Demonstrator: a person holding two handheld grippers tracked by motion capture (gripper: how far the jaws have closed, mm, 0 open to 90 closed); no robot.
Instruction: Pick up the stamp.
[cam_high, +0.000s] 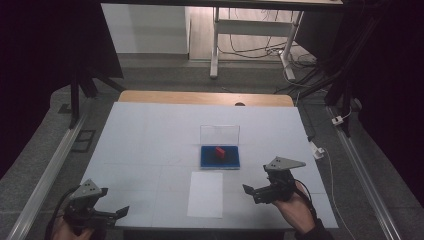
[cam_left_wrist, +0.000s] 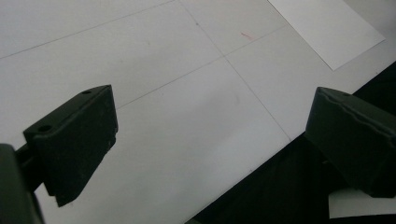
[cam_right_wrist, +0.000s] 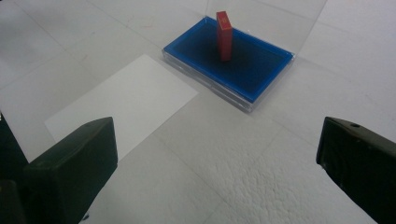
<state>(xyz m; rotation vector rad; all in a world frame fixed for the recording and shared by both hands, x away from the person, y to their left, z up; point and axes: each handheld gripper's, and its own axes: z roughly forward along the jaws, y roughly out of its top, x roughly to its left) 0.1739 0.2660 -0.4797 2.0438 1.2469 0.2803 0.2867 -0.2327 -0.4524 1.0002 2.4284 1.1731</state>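
Two grippers wait near our edge of the table (cam_high: 150, 130). At far left, our left gripper (cam_high: 114, 214) hangs wide open and empty over bare surface. Right of it lies a sheet of paper (cam_high: 205, 194), and beyond that the blue tray (cam_high: 220, 162) with its clear lid (cam_high: 220, 135) raised. A small red block (cam_right_wrist: 223, 35) stands upright inside; we judge it light, rigid and easily tipped, best pinched across its flat faces. Our right gripper (cam_high: 251, 192) also gapes wide, touching nothing.
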